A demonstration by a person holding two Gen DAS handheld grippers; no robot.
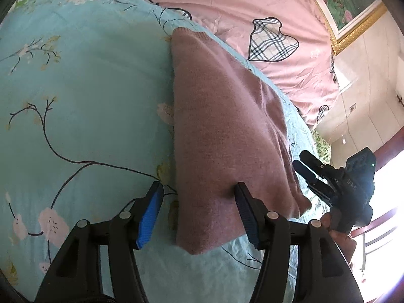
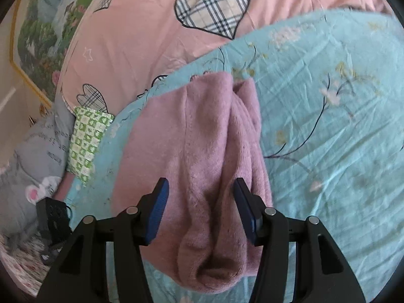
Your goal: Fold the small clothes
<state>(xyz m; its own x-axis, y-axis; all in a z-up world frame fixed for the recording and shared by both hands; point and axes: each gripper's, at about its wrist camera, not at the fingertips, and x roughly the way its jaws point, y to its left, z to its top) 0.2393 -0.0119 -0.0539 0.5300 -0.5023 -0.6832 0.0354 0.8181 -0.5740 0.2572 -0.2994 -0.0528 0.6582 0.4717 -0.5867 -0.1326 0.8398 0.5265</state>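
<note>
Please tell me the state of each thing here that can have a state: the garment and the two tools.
Pink knit sweater: folded, lying on the blue floral sheet.
Left tool: open, holding nothing.
Right tool: open, over the sweater, holding nothing.

A home bedroom: floral bedsheet (image 1: 75, 88), pink quilt (image 1: 252, 5) (plaid hearts), framed picture (image 1: 348, 2).

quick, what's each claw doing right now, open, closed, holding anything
Left claw: open, holding nothing, over the near edge of the folded pink sweater.
Right claw: open, holding nothing, fingers either side of the sweater's bunched fold.
</note>
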